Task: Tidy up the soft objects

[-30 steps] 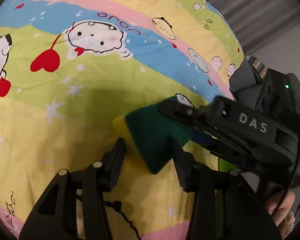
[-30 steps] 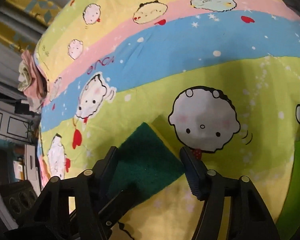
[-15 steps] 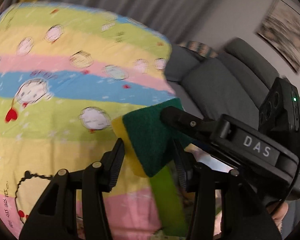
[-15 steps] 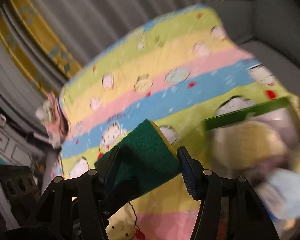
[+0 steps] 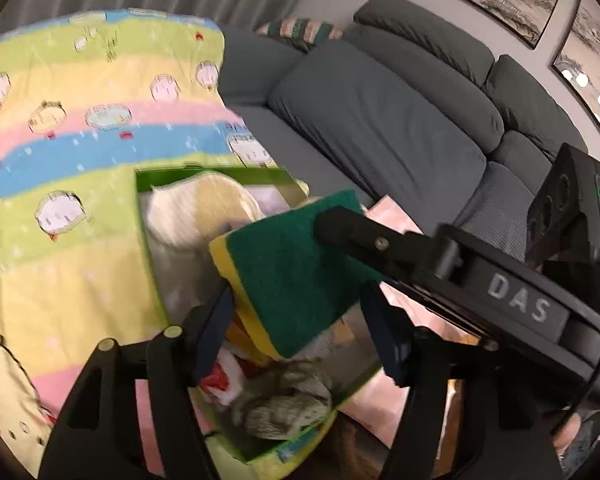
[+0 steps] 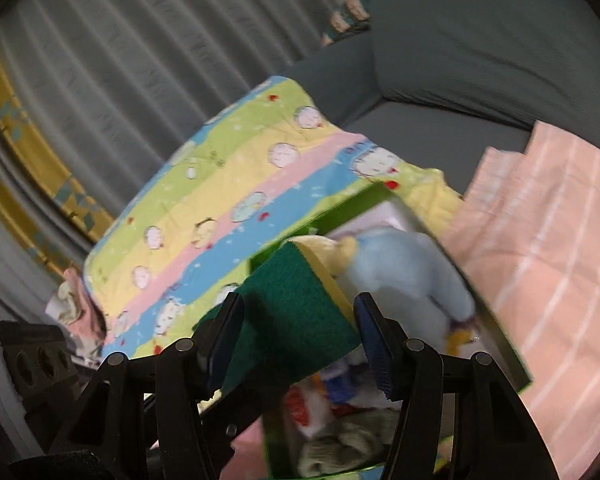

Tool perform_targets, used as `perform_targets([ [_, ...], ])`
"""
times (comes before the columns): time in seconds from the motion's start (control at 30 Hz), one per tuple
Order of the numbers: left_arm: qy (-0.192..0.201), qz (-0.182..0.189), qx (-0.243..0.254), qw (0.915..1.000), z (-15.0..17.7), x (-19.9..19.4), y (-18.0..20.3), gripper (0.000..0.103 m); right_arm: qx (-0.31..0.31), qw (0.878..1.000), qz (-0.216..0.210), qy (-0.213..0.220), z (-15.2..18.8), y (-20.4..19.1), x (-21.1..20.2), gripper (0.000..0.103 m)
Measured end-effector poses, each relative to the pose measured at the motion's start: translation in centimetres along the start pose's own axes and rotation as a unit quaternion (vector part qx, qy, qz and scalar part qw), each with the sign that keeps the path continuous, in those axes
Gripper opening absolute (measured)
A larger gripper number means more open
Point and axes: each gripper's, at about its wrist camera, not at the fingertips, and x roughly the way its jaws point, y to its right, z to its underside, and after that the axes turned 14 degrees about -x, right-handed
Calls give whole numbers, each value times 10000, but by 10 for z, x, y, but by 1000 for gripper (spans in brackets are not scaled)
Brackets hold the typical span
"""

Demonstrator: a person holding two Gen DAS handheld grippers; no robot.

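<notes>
Sponge [image 5: 296, 276] pinched in right gripper [image 6: 296, 336], held above green box [image 5: 140, 208] of soft things. Left gripper [image 5: 300, 320] jaws just opening, spread round sponge, pads clear.

Cartoon-print striped sheet [image 5: 80, 152] under green box [image 5: 148, 216], beside grey sofa [image 5: 380, 128]

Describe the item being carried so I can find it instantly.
Start at the striped cartoon blanket, then the green box of soft toys at its edge. Above the box, the right gripper holds a sponge: flat, dark green top, yellow underside, unlike the fluffy toys.
</notes>
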Motion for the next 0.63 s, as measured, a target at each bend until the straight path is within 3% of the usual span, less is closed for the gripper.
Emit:
perform_targets([
  [0.07,-166,-114,-50,9998,4,5,3,79,83,9999,130,-55,4,7,4,60],
  [0.13,-161,-318,-9,9994,6,5,4,81,170,9997,60,-144,6,12,8,66],
  [0.2,-99,-416,18,9991,6,0,4,82,189,9997,42,-136,10,16,6,84],
  [0.37,25,-721,99,9973,7,-16,6,84,245,9988,422,47,16,18,-11,87],
  [0.63,270,-658,91,9974,7,-43,7,84,293,9957,781,406,23,11,-43,93],
])
